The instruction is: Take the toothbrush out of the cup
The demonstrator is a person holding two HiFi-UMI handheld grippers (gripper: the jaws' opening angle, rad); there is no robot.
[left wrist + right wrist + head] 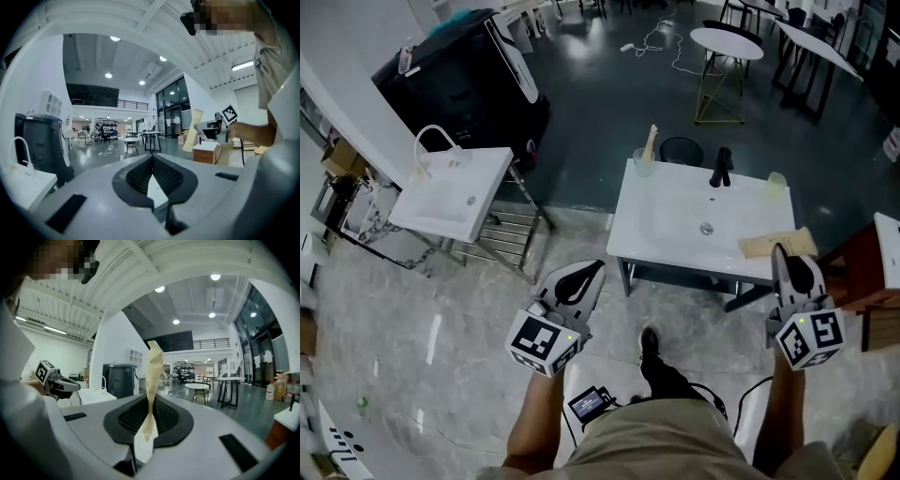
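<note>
Two grippers hang in front of the white sink [667, 225]. The left gripper [587, 274] has its jaws shut tight, with nothing in them. The right gripper [780, 253] pinches a thin tan paper strip [153, 376] that sticks up. The toothbrush [652, 141] stands in the cup [643, 166] at the sink's back left corner, well apart from both grippers.

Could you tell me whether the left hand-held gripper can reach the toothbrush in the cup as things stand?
Probably yes, once opened: the left hand-held gripper is shut and empty, and nothing stands between it and the toothbrush.
</note>
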